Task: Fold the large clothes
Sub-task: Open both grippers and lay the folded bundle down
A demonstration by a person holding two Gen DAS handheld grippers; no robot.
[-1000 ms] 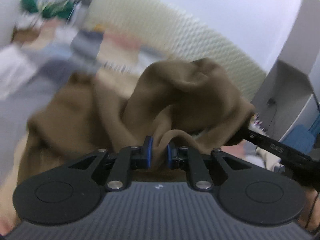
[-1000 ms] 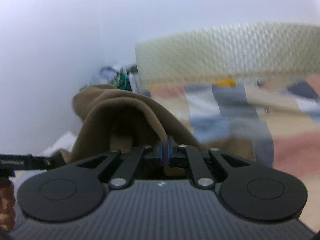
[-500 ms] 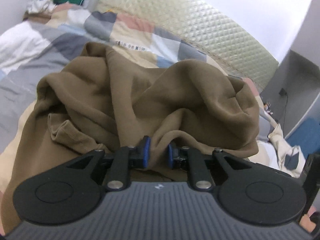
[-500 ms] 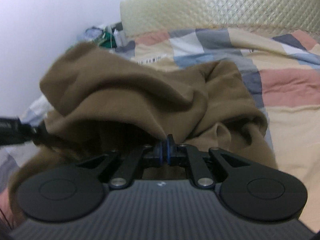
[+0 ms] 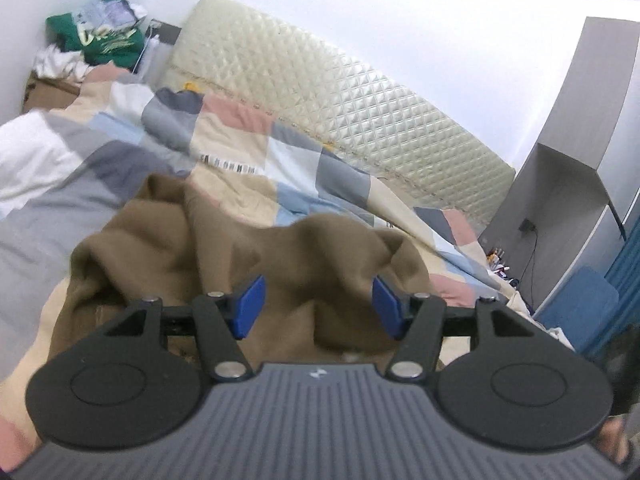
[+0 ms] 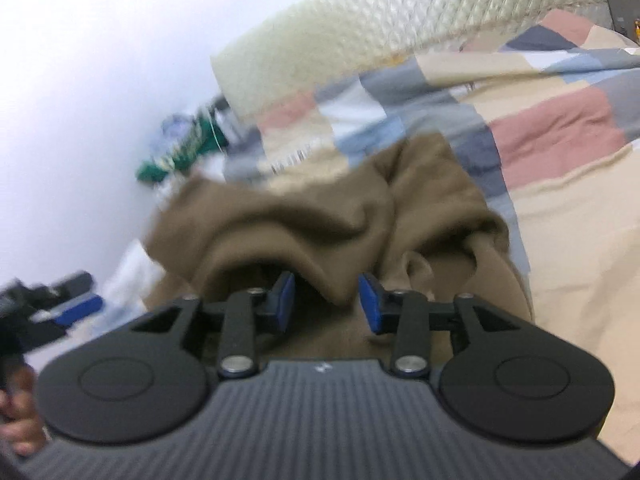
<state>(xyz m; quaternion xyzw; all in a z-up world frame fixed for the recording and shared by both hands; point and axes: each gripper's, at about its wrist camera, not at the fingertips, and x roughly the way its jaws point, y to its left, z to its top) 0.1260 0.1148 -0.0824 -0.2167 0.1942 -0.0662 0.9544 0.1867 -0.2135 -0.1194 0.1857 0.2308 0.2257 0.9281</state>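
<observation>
Nearest in the left wrist view is the left gripper (image 5: pixel 318 308), low in the centre of the frame, its blue pads (image 5: pixel 250 307) standing well apart and the jaws opening, with the brown garment (image 5: pixel 224 264) showing in the gap but neither pad pressing on it. Same deal in the right wrist view: the right gripper (image 6: pixel 326 300) sits bottom centre, jaws opening to a narrower gap, and a drooping fold of the brown garment (image 6: pixel 340 216) hangs between the pads without being pinched. That view is pretty blurry, so fine detail is a wash. At its lower left edge a hand (image 6: pixel 18 420) shows, next to the smeared shape of the other gripper. The garment itself is a crumpled heap in the middle of both frames, lying on the patchwork bedspread (image 5: pixel 240 132), which is blocks of grey, pink, cream and light blue. Past the heap, the bedspread runs up to a cream quilted headboard (image 5: pixel 320 92) that crosses the upper middle of the left view on a diagonal. In the upper left corner of that view a pile of clothes (image 5: pixel 104 40) with something green on top sits against the white wall. Over at the right edge stands a grey cabinet (image 5: pixel 580 160), and below it something blue.
</observation>
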